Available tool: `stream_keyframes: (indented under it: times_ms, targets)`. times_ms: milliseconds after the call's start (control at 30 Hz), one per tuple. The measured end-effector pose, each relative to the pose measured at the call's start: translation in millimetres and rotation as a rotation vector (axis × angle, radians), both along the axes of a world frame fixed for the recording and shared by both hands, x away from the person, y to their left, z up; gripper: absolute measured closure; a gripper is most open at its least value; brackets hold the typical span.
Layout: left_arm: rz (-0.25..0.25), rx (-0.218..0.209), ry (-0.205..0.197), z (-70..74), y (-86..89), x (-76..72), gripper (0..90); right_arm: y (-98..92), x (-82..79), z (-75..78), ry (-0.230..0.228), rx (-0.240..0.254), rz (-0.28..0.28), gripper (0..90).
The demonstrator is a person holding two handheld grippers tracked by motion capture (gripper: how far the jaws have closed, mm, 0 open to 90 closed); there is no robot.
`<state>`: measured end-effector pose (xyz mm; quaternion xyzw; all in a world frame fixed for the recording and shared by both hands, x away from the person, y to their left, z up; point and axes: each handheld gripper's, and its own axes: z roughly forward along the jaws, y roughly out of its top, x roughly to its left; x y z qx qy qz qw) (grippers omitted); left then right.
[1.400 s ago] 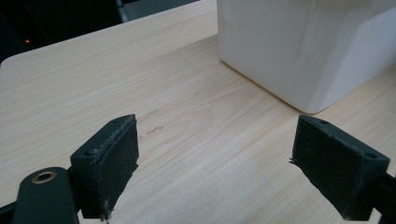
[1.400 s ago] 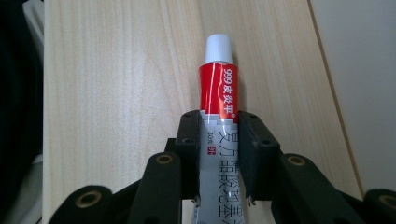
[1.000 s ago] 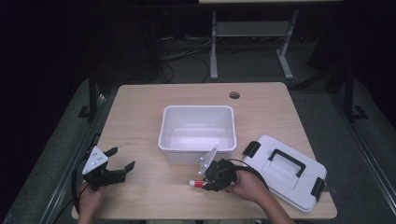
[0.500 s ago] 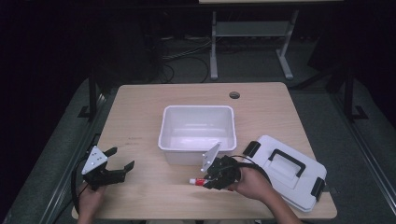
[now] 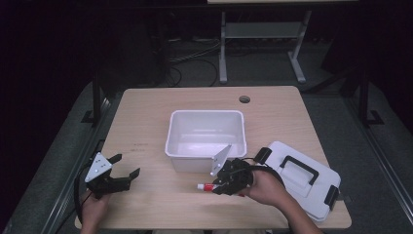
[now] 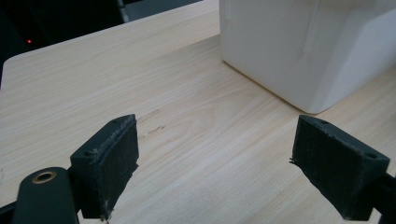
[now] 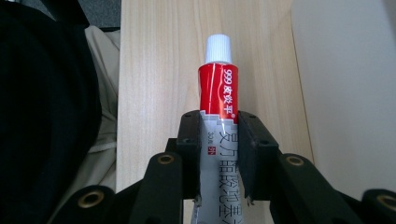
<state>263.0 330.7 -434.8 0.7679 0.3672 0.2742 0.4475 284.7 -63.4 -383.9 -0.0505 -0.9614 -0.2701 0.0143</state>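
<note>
Ointment tube (image 7: 217,88), clamped in the right gripper (image 5: 225,183), hangs above bare tabletop (image 5: 146,122) just before the white bin's (image 5: 181,163) front wall; left gripper (image 6: 215,172) rests with jaws spread near the table's left edge.

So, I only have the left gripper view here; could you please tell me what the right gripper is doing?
Observer: The right gripper is shut on a red and white tube.
Operator: Thanks. Is the bin open?
Observer: Yes, the white bin is open, with nothing visible inside it.
Operator: And where is its lid, please?
Observer: The lid lies flat on the table, to the right of the bin.
</note>
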Motion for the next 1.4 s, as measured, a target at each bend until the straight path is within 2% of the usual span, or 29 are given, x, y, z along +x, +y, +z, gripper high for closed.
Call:
stream_keyframes:
  times_ms: [600, 1100, 1400]
  targets:
    - [-0.001, 0.002, 0.001, 0.1, 1.1, 0.2, 13.8, 3.3, 2.0, 12.2, 0.008, 0.008, 0.017, 71.4]
    - [-0.003, 0.000, 0.002, -0.4, 1.0, 0.3, 13.8, 2.8, 4.6, 27.5, -0.005, 0.013, 0.027, 71.4]
    - [-0.001, -0.005, 0.000, -0.4, 1.2, 0.2, 13.8, 2.5, 8.8, 43.1, -0.023, 0.009, 0.029, 71.4]
